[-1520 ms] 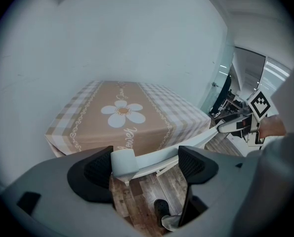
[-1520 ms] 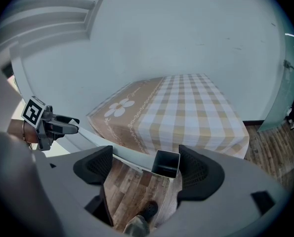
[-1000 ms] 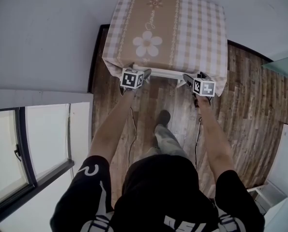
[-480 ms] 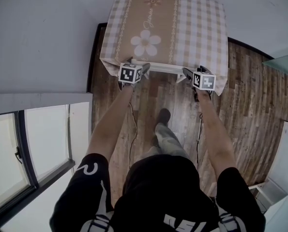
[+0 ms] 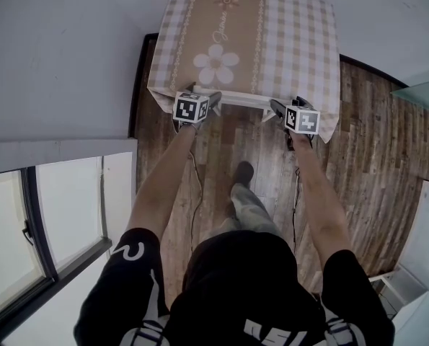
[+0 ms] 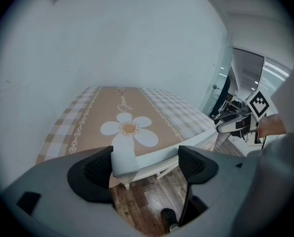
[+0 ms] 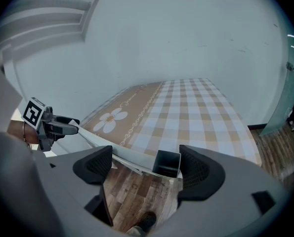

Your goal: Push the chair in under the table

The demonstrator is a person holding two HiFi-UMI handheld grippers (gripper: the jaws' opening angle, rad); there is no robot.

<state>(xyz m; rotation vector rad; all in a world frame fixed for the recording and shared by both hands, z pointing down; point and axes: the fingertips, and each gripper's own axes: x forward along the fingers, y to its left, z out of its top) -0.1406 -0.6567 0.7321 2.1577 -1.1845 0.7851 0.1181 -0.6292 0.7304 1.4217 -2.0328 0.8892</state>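
Observation:
A table point(image 5: 257, 42) under a beige checked cloth with a white flower stands against the wall. The white chair's top rail point(image 5: 239, 101) lies along the table's near edge; the seat is hidden beneath the cloth. My left gripper point(image 5: 202, 99) is at the rail's left end, open, and the white corner post point(image 6: 123, 159) rests against its left pad only. At the rail's right end is my right gripper point(image 5: 282, 111), also open, with the chair's dark corner end point(image 7: 166, 163) beside its right pad. Each gripper view shows the other gripper, the right one point(image 6: 235, 122) and the left one point(image 7: 63, 127).
Wooden floor point(image 5: 373, 164) surrounds the table. A window point(image 5: 48, 222) is at the left, a glass panel point(image 5: 423, 96) at the right, and white furniture point(image 5: 409, 301) at the lower right. The person's shoe point(image 5: 244, 173) is behind the chair, and cables hang from both grippers.
Both grippers and the chair's top rail have shifted a little toward the table. The jaws look unchanged.

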